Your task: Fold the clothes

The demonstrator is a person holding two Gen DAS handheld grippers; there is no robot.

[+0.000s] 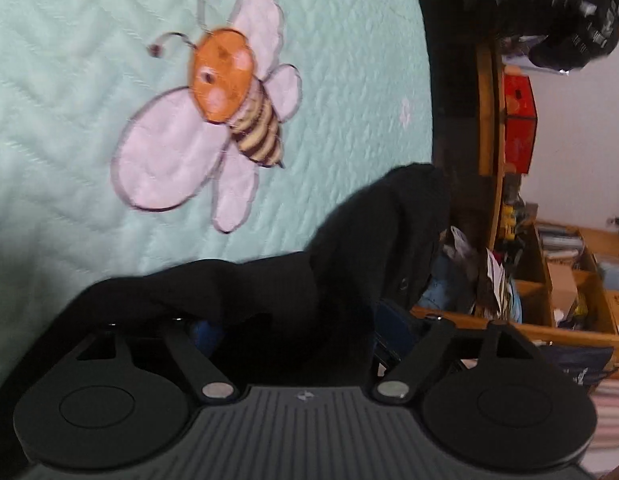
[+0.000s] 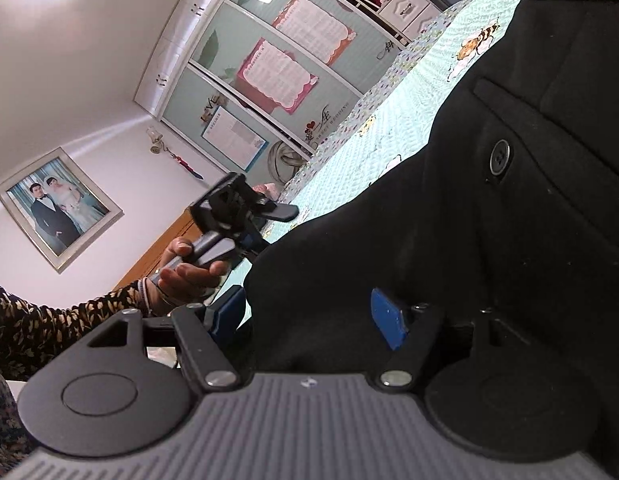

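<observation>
black coat point(image 2: 489, 220) on a bee-print quilt point(image 1: 89, 80)

right gripper point(image 2: 309, 320) has coat fabric bunched between its blue pads point(image 2: 387, 318); left gripper point(image 1: 293, 320) gapes wide, cloth draped over it, grip unclear.

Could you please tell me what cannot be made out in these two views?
- Left wrist view: left tongs tips hidden under the black coat.
- Right wrist view: whether the right tongs press the coat; its folds cover the gap.
- Both views: the coat's full outline, cut off by frame edges.
- Left wrist view: shelf contents too small.
</observation>
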